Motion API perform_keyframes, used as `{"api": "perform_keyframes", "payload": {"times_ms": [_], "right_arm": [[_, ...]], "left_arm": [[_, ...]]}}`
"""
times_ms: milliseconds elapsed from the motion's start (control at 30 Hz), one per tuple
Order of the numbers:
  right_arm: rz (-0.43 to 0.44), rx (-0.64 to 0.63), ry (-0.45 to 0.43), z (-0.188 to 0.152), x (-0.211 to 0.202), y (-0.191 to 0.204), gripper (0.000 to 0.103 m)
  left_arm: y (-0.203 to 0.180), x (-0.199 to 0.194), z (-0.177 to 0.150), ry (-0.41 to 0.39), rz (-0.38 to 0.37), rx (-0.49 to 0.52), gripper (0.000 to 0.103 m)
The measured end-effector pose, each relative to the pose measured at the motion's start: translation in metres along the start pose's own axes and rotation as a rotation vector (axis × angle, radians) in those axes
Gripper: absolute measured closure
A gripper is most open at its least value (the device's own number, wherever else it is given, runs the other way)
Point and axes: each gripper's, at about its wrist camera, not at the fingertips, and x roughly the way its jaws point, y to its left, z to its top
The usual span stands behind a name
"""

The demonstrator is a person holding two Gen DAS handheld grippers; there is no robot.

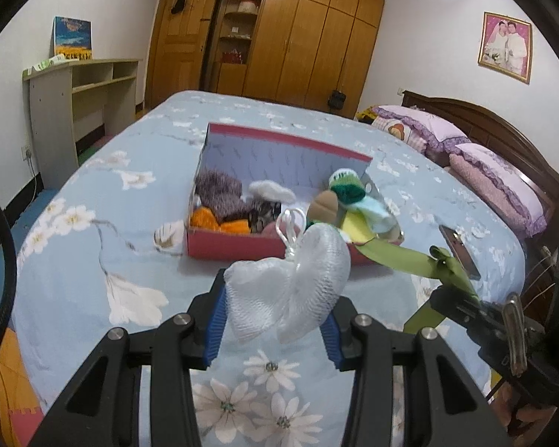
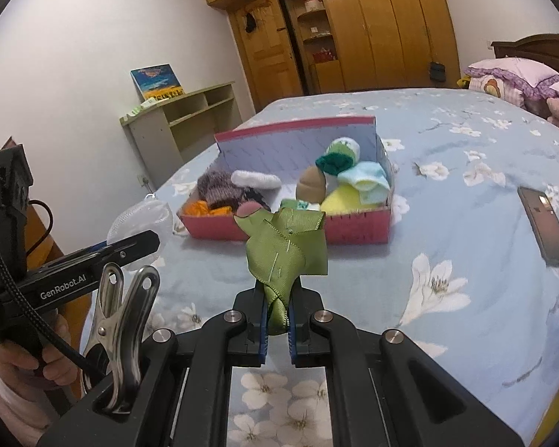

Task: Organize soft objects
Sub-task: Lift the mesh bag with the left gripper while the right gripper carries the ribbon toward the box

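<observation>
Your left gripper (image 1: 275, 320) is clamped on a white mesh pouf (image 1: 287, 290), which bulges up between the blue pads with its cord loop standing above. Your right gripper (image 2: 277, 320) is pinched tight on a green ribbon (image 2: 287, 257) that fans out above the fingertips. Just ahead of both grippers sits the pink box (image 2: 354, 227) on the bed (image 2: 447, 193), already holding a purple knit piece (image 2: 216, 186), orange yarn (image 2: 201, 208), a white sock (image 2: 255, 178), a green-and-white sock (image 2: 339, 156), a pale blue sock (image 2: 369, 180) and a yellow sponge (image 2: 341, 201). To the right of your right gripper a phone (image 2: 546, 223) lies flat on the bed, well apart from the box.
</observation>
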Motion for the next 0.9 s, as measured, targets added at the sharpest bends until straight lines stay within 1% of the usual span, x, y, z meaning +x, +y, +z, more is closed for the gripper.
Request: {"api": "perform_keyframes", "payload": {"times_ms": [167,367,600,900], "right_arm": [[0.016,-0.006,-0.011,0.014,-0.002,0.003,0.094],[0.016,-0.019,-0.022,0.028,0.002,0.005,0.094],[0.002,-0.031,-0.028,0.05,0.016,0.0,0.094],[-0.011,-0.039,-0.03,0.078,0.043,-0.007,0.094]], "left_arm": [[-0.006,-0.001,0.012,-0.02,-0.002,0.013,0.057],[-0.011,0.009,0.025,-0.016,-0.016,0.018,0.057],[-0.01,0.029,0.045,-0.012,-0.018,0.021,0.057],[-0.008,0.067,0.072,-0.008,0.008,0.04,0.057]]}}
